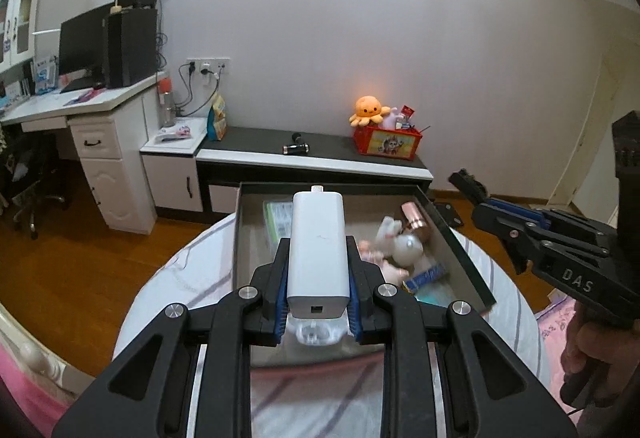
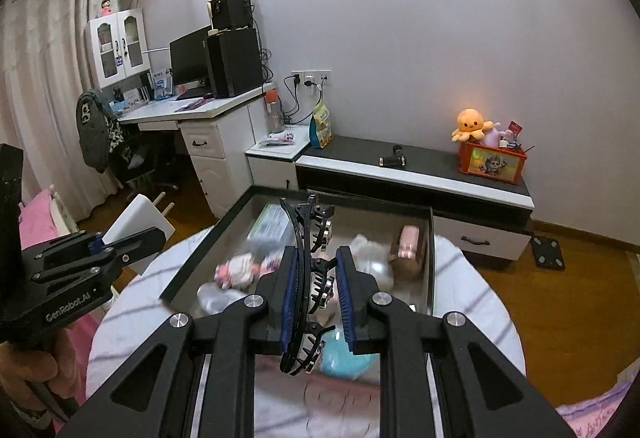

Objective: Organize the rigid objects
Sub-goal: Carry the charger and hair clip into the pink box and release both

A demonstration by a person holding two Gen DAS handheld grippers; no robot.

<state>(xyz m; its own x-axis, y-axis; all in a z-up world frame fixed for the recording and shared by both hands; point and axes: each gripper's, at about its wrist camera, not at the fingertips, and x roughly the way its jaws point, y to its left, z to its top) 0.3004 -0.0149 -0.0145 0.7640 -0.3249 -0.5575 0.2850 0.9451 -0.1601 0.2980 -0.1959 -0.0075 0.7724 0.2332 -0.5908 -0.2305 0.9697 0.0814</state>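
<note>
We have both grippers over the open box [image 1: 460,234] of mixed toys and bottles on the round table [image 1: 188,270], so the step in hand looks like lifting sorted pieces out. Our left gripper [image 1: 318,294] is clamped on the white charger [image 1: 318,238], held above the box's near left part. Our right gripper [image 2: 316,298] pinches the black hair claw [image 2: 308,278] above the box. Next, we judge, each needs carrying to a proper spot, perhaps the far cabinet [image 2: 420,174].

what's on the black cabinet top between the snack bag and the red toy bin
Only a small black flashlight-like object lies between the snack bag and red toy bin; both views show it.
</note>
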